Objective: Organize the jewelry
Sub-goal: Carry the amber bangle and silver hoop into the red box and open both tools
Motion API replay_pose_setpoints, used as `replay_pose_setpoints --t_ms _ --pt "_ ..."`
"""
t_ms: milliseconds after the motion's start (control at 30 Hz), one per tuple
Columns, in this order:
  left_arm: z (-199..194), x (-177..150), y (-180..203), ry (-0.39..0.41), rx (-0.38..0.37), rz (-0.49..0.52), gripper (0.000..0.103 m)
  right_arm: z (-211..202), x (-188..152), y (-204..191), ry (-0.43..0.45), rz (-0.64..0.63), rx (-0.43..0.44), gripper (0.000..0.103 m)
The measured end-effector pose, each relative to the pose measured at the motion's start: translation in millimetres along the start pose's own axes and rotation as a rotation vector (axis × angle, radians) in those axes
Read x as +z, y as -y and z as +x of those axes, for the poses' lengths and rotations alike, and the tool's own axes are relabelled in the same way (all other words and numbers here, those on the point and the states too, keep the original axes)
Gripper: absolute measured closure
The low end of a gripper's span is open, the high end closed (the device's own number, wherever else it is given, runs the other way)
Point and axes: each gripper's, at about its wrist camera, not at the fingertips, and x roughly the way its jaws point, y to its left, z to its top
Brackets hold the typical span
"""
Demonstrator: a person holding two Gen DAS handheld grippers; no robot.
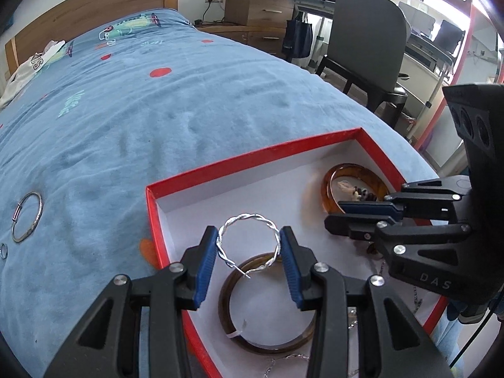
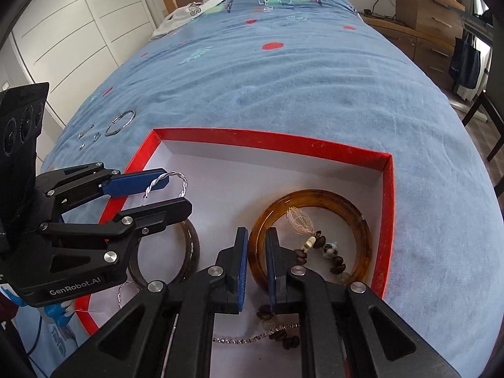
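While the left tongs (image 1: 249, 245) grip a twisted silver bangle (image 1: 249, 239) above the red box (image 1: 252, 157); right tongs (image 2: 256, 252) nearly closed, empty.

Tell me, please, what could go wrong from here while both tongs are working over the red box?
1. The left tongs hold the twisted silver bangle only by its outer edges; the thin wire could bend or spring out.
2. Released here, it would land on the dark brown bangle lying below and might tangle or bounce.
3. The right tongs pinch the amber bangle beside the bead bracelet; lifting might drag the beads along.
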Motion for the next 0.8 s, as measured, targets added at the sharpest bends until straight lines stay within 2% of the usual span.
replay_pose_setpoints --t_ms 167,567,633,800 --pt "7 0 2 -0.019 0.004 0.005 0.064 -1 0 -4 -0.005 -0.017 -0.024 0.091" --pt "14 1 6 -0.066 0.032 0.045 0.062 -15 1 -9 0.018 -0.035 -0.036 0.081" --pt "14 2 7 -0.071 0.03 0.049 0.061 -22 -1 -8 0.026 -0.031 -0.046 0.068" --pt "5 6 8 -0.063 0.025 0.031 0.06 -47 -6 -2 0.071 0.0 -0.063 0.066"
